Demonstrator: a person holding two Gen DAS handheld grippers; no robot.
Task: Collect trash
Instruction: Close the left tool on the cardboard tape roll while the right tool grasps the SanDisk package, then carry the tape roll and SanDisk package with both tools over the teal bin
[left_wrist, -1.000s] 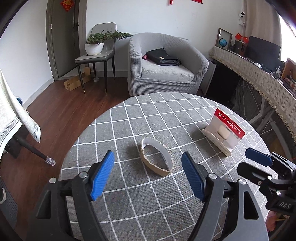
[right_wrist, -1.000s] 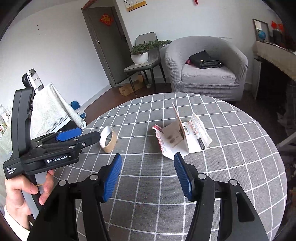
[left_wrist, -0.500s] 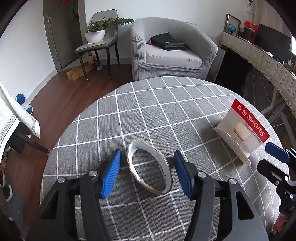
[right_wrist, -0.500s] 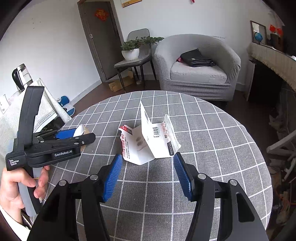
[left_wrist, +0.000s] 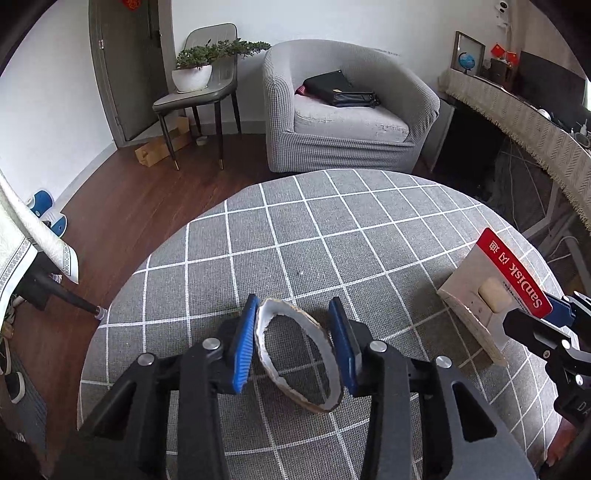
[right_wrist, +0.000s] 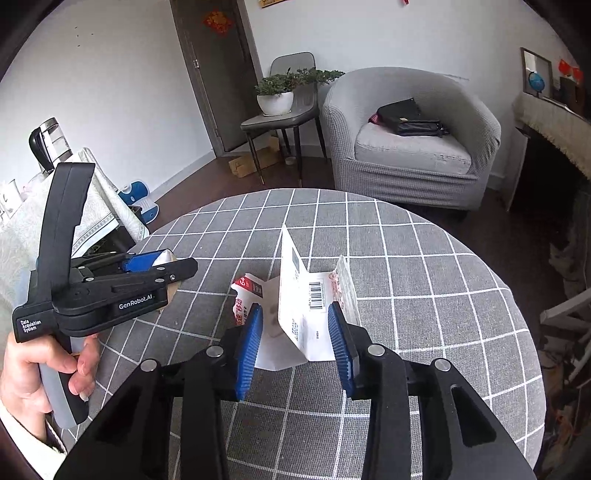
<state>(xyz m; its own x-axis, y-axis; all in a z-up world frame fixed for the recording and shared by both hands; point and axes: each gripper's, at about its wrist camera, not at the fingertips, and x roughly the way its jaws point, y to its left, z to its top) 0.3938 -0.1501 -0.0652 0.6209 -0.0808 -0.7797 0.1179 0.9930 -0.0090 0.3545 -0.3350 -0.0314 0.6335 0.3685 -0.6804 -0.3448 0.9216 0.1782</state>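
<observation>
I'm closing both grippers: the left gripper (left_wrist: 295, 345) seemingly pinching the cardboard ring (left_wrist: 300, 357) on the table (left_wrist: 369, 236), the right gripper (right_wrist: 295, 341) flanking the torn packaging (right_wrist: 301, 314), not yet gripping.

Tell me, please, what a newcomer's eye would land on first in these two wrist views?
Probably the squashed cardboard ring on the grey checked tablecloth, with the left gripper closing around it. Next, the torn red-and-white card packaging standing between the closing blue pads of the right gripper.
</observation>
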